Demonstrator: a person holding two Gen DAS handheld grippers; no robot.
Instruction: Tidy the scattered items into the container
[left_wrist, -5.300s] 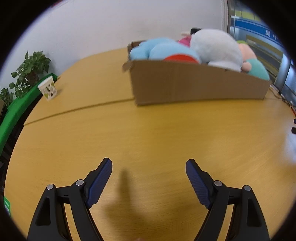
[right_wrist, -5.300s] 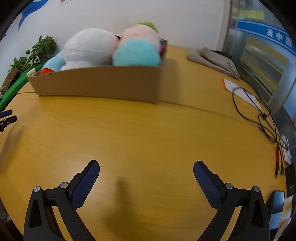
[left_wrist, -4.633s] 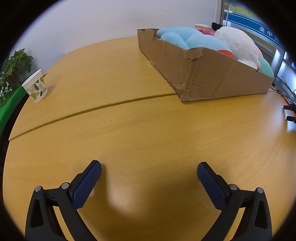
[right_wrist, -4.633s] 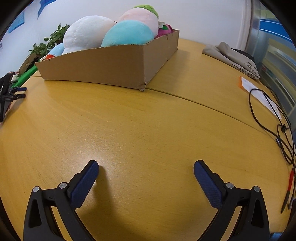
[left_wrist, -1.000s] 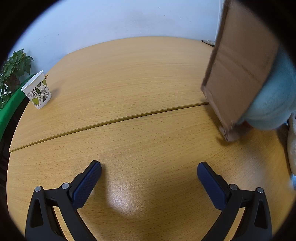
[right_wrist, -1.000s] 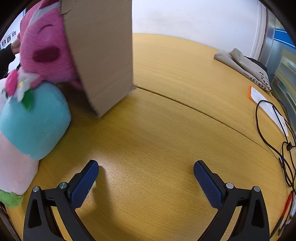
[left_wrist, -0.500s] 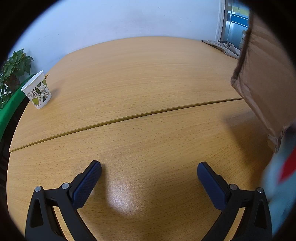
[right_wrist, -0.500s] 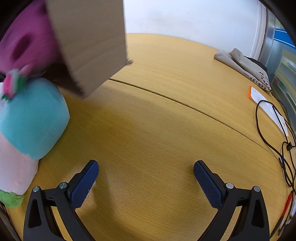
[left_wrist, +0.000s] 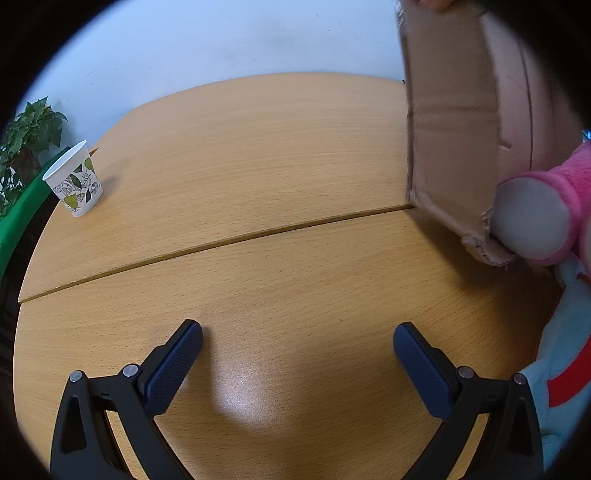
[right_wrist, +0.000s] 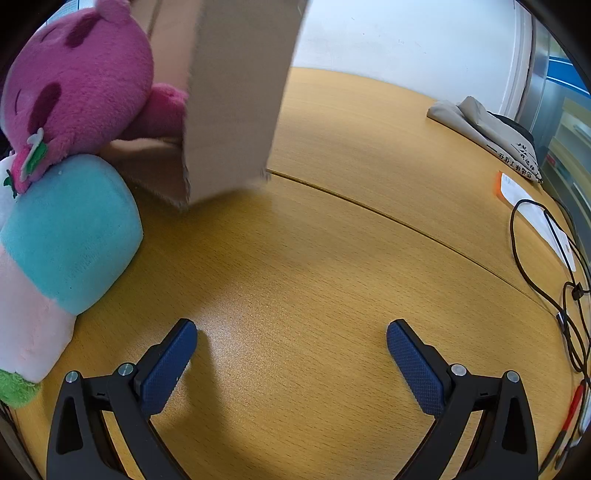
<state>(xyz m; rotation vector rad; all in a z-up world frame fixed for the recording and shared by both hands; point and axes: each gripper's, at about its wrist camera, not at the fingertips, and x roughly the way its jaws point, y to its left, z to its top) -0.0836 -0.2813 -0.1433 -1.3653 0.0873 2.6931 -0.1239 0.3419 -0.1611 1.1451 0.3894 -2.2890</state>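
Spilling onto the wooden worktop (right_wrist: 332, 258), the magenta plush bear (right_wrist: 74, 85) and teal-and-pink plush cylinder (right_wrist: 62, 240) lie beside the upended brown cardboard box (right_wrist: 236, 96). Judged soft, light; pinch mid-body. Left tongs (left_wrist: 297, 354) and right tongs (right_wrist: 291, 350) gape wide, empty.

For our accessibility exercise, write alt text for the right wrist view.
A tipped-up cardboard box spills plush toys onto a wooden table: a magenta plush rests on a teal and pink plush at left. The open right gripper holds nothing; black cables and folded cloth lie right.
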